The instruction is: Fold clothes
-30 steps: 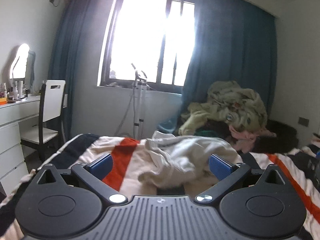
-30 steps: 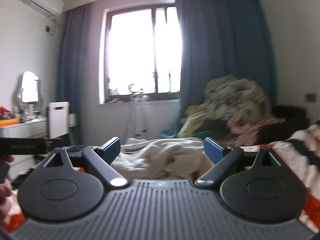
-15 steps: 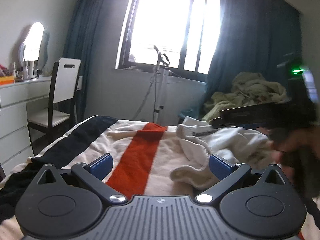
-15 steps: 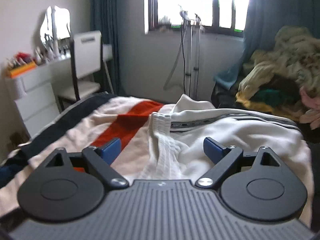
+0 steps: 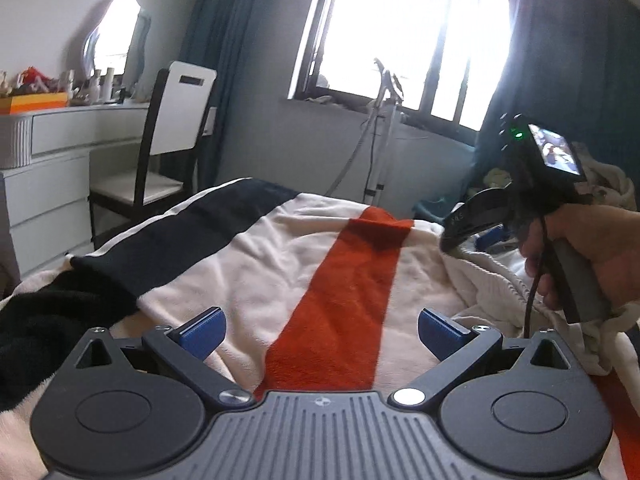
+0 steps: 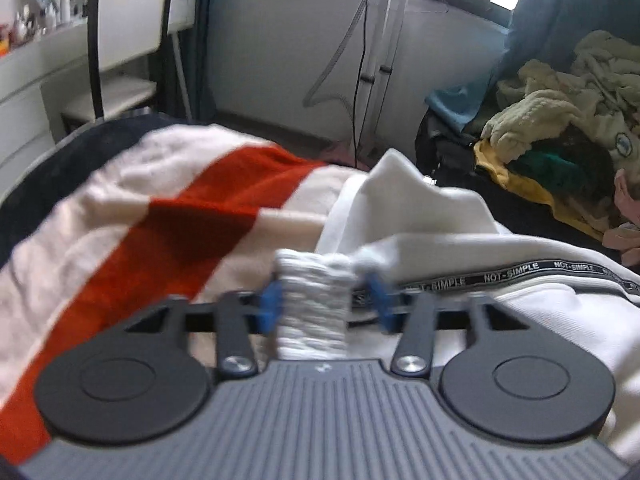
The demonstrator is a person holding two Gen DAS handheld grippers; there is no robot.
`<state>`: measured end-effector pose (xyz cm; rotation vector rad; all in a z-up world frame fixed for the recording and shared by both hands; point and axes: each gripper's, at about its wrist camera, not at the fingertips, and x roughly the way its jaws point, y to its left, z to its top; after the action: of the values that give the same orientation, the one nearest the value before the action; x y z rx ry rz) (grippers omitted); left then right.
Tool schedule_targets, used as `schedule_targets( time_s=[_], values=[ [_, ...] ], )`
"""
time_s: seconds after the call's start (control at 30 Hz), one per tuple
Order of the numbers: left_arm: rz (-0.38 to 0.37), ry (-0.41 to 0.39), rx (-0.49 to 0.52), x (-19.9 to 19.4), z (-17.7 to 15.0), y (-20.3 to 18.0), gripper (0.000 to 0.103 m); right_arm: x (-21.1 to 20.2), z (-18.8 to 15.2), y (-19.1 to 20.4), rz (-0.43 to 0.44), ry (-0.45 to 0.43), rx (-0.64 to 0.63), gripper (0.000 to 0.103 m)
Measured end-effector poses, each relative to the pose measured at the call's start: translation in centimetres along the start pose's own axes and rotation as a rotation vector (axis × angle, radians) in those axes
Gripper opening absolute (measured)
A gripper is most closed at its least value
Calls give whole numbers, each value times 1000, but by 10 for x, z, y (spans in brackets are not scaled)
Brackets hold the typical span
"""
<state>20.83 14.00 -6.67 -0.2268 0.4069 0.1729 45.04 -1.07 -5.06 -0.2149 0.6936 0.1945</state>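
Closing right tongs (image 6: 326, 304) around white garment's ribbed hem (image 6: 312, 300) | left tongs (image 5: 320, 330) wide over blanket (image 5: 340, 292)

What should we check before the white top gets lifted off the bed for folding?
1. Right gripper has the ribbed cuff between its jaws: ok, and the jaws are closing on it.
2. Firm grip on the cuff: cannot tell, the picture is blurred there.
3. Left gripper is ready to grab: ok, jaws wide open with nothing in them.
4. Left gripper is at the white top: not ok, only the striped blanket lies under it.
5. Top is spread flat: not ok, it lies bunched up.
6. Blanket caught along with the cuff: cannot tell.
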Motion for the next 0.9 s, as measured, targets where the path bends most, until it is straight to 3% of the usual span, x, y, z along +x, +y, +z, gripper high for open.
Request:
schedule_targets(
  time_s=[0.07, 0.1, 0.13, 0.3, 0.4, 0.67, 0.9],
  values=[
    [0, -5, -4, -1, 0, 0, 103, -16, 0, 1, -26, -51, 4, 34],
    [-4, -7, 0, -3, 0, -1, 103, -29, -1, -1, -37, -73, 6, 17],
    [-5, -12, 5, -6, 0, -3, 103, -41, -1, -4, -48, -96, 7, 11],
    [-22, -43, 9, -23, 2, -13, 103, -125, -2, -40, -93, -264, 43, 8],
    [-46, -50, -3, -33, 2, -18, 103, -190, -19, -75, -89, -379, 138, 8],
    [-166, -5, -14, -72, -10, -45, 103, -340, -130, -126, -131, -514, 309, 7],
    [-205, 28, 135, -116, -34, -82, 103, -398, -235, -144, -123, -532, 424, 7]
  ],
)
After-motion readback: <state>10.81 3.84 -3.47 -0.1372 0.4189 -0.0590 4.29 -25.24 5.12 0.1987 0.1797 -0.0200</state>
